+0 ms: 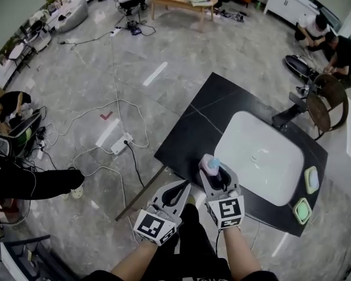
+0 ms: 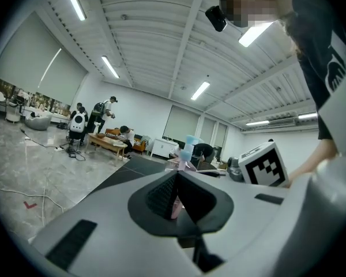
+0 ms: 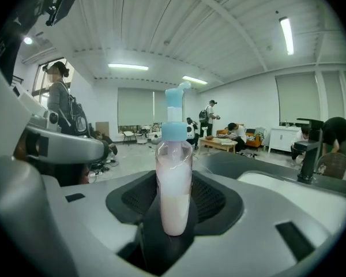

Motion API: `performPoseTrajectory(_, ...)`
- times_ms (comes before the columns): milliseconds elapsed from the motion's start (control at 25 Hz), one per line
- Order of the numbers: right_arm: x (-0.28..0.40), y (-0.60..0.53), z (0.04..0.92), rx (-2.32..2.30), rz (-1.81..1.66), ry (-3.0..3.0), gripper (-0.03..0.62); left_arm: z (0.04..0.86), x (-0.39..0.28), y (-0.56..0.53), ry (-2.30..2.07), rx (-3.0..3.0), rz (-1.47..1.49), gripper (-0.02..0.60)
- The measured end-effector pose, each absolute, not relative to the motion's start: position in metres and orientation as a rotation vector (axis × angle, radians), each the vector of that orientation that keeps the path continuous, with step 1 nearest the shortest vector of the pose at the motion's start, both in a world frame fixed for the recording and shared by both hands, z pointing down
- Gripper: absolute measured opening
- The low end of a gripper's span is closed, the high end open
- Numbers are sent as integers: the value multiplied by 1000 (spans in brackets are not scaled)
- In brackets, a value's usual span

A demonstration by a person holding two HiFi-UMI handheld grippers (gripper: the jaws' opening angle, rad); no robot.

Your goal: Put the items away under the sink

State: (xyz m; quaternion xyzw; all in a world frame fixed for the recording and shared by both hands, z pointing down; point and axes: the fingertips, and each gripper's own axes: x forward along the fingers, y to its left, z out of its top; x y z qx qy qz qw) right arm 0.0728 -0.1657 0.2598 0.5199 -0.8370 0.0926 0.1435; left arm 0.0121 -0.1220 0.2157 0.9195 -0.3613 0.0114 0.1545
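right tongs (image 1: pixel 219 179) wide, tight on pump bottle (image 3: pixel 174 172); left tongs (image 2: pixel 176 196) together, seemingly empty

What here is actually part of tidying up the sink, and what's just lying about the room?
Part of the job:
- pump bottle, held upright in the right gripper
- black sink counter
- probably the two greenish items beside the basin

Just lying about:
- power strip and its floor cables
- wooden table
- round chair
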Motion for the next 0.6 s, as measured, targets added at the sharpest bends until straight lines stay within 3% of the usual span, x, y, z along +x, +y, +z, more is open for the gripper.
performPoseTrajectory(600,69,-174,263,1534,262,-2428,201,216,-6,-113,-1088,2614,42,8)
